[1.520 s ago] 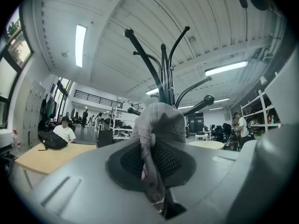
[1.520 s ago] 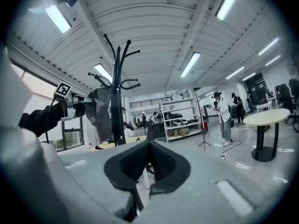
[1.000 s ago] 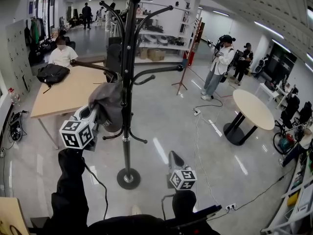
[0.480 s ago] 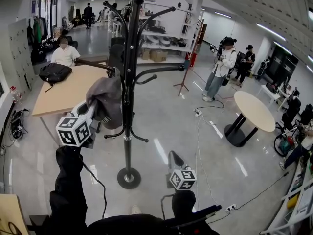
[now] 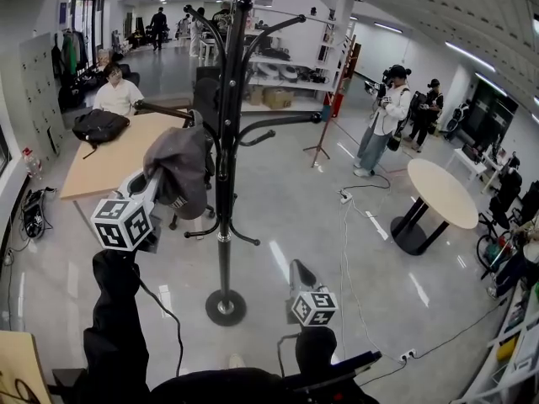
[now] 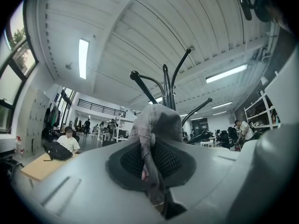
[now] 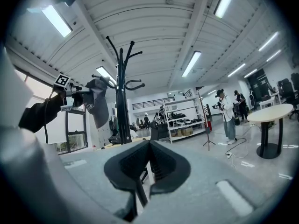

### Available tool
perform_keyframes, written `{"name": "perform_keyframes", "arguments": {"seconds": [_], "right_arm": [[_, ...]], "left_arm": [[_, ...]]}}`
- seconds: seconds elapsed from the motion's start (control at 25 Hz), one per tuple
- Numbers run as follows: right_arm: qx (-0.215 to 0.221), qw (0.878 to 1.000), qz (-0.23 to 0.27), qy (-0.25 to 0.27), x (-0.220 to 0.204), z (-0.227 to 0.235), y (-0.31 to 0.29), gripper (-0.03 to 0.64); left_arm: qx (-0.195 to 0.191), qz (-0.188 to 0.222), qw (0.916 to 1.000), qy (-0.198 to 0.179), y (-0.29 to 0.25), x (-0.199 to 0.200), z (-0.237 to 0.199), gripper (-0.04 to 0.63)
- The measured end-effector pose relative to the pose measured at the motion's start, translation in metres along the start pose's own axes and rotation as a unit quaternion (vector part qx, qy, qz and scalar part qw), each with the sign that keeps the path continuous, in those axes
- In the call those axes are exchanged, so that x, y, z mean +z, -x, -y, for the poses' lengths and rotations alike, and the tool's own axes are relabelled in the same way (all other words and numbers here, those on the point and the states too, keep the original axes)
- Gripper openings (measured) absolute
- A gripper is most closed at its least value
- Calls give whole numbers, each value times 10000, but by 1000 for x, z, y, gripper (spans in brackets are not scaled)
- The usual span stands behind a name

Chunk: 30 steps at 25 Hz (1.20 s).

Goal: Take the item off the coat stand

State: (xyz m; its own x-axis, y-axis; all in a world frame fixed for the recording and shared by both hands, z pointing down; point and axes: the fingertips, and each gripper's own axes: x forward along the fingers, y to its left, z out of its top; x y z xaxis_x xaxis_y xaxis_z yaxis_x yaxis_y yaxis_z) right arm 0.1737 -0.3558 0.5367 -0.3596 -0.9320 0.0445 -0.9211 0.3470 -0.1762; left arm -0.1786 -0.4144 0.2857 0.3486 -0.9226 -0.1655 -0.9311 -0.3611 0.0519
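A black coat stand (image 5: 223, 141) with curved hooks rises in the middle of the head view. A grey cap (image 5: 178, 171) hangs just left of its pole, under a side arm. My left gripper (image 5: 158, 188) is shut on the cap's fabric, which runs pinched between the pads in the left gripper view, where the cap (image 6: 156, 125) covers the stand (image 6: 166, 85). Whether the cap still rests on a hook I cannot tell. My right gripper (image 5: 300, 269) is low beside the stand's base, shut with nothing in it (image 7: 148, 164).
A wooden table (image 5: 109, 162) with a black bag (image 5: 99, 126) and a seated person stands behind left. A round white table (image 5: 442, 190) is at the right, near people standing (image 5: 383, 116). Cables (image 5: 354, 225) trail over the glossy floor.
My left gripper has risen a little with the grey cap, staying shut on it. The right gripper has kept still.
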Motion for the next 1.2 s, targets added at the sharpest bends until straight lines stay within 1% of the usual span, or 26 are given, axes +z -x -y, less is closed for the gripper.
{"name": "perform_keyframes", "arguments": {"seconds": [0.44, 0.8, 1.04, 1.2], "right_arm": [[71, 10000, 27, -34, 1, -5, -2, 2], [201, 9998, 24, -35, -1, -13, -7, 2], [292, 9996, 4, -31, 1, -18, -9, 2], [346, 9994, 13, -26, -6, -23, -12, 2]], "left_arm": [[151, 179, 9997, -58, 14, 24, -11, 31], [287, 231, 9993, -108, 25, 33, -18, 32], [387, 393, 9984, -116, 35, 49, -23, 31], [460, 444, 9978, -162, 45, 51, -28, 32]]}}
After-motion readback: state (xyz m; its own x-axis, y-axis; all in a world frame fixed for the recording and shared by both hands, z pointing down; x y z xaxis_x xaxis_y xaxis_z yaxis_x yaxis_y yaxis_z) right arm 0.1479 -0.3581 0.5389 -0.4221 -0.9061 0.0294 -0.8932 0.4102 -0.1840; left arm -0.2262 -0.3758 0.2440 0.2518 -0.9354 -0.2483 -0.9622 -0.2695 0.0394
